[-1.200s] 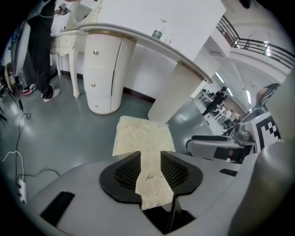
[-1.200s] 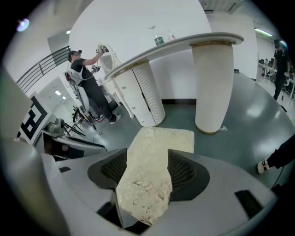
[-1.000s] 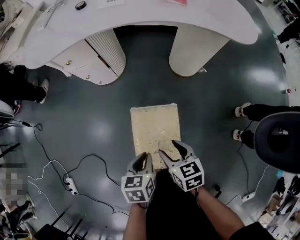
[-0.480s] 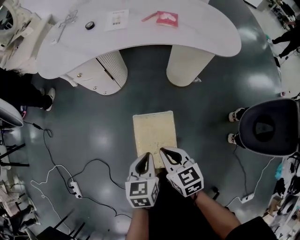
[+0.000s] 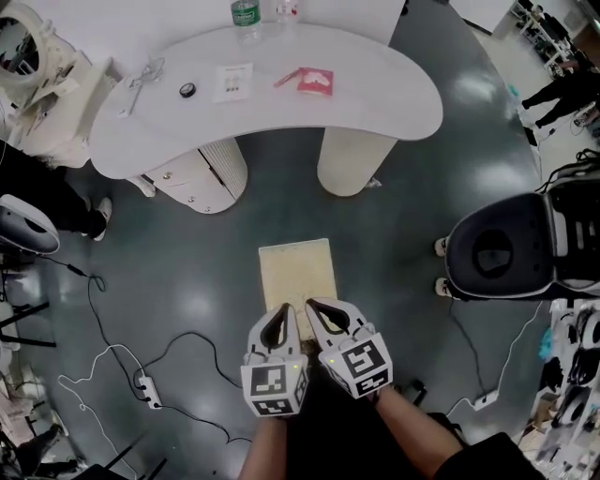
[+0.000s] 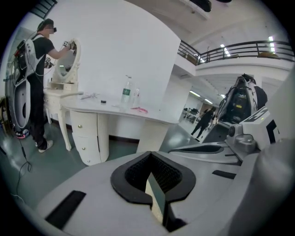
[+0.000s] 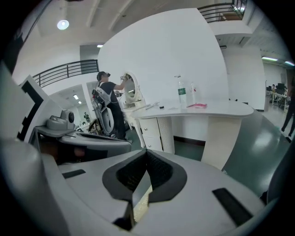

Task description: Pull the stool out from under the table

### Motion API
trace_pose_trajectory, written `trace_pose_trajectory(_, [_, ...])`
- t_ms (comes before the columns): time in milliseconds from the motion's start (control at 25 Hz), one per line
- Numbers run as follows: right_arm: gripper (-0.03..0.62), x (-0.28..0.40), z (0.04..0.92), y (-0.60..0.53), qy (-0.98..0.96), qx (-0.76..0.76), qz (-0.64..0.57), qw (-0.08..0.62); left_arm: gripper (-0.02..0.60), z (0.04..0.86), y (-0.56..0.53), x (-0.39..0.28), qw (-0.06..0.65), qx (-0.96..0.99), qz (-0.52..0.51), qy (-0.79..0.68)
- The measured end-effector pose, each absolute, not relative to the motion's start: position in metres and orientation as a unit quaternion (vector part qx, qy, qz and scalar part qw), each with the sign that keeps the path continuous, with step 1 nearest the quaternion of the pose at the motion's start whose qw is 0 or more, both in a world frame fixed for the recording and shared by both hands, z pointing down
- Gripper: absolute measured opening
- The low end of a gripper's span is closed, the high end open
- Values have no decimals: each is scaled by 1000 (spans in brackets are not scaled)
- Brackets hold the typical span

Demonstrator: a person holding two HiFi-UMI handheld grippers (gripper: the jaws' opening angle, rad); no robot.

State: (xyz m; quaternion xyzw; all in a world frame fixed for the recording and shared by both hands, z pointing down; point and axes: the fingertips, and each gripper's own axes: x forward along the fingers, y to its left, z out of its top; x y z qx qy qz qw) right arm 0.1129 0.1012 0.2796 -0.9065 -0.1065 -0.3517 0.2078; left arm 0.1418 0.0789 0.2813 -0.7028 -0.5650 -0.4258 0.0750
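Observation:
The stool (image 5: 297, 272), with a beige rectangular cushion, stands on the dark floor in front of the white curved table (image 5: 375, 94), outside its edge. My left gripper (image 5: 280, 317) and right gripper (image 5: 315, 309) hover side by side over the stool's near edge, both shut, with nothing visibly clamped. In the left gripper view the left gripper (image 6: 154, 184) has its pads together, and a beige sliver of the stool (image 6: 150, 190) shows below them. The right gripper (image 7: 138, 184) looks the same, with the cushion (image 7: 140, 203) showing under its closed tips.
A black office chair (image 5: 497, 253) stands at the right, with a person's feet (image 5: 441, 267) beside it. Cables and a power strip (image 5: 145, 389) lie on the floor at the left. A bottle (image 5: 244, 14) and a red packet (image 5: 316, 81) rest on the table. A person (image 6: 39, 83) stands at a mirror.
The right gripper's jaws went from wide open to shut, and the left closed fully. The head view drew back, so more of the tabletop shows. Both grippers stayed at the stool's near edge.

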Motion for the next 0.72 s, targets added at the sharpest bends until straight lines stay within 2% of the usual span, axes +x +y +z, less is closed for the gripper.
trace_pose_trajectory(440, [6,91,177,128,-139,-930,-305,150,6,197,91,129,90,-701,-356,-611])
trace_pose_trajectory(720, [6,46,113,143,-147,-945,-268,115,6,141,87,103,105,-706,-314,-625])
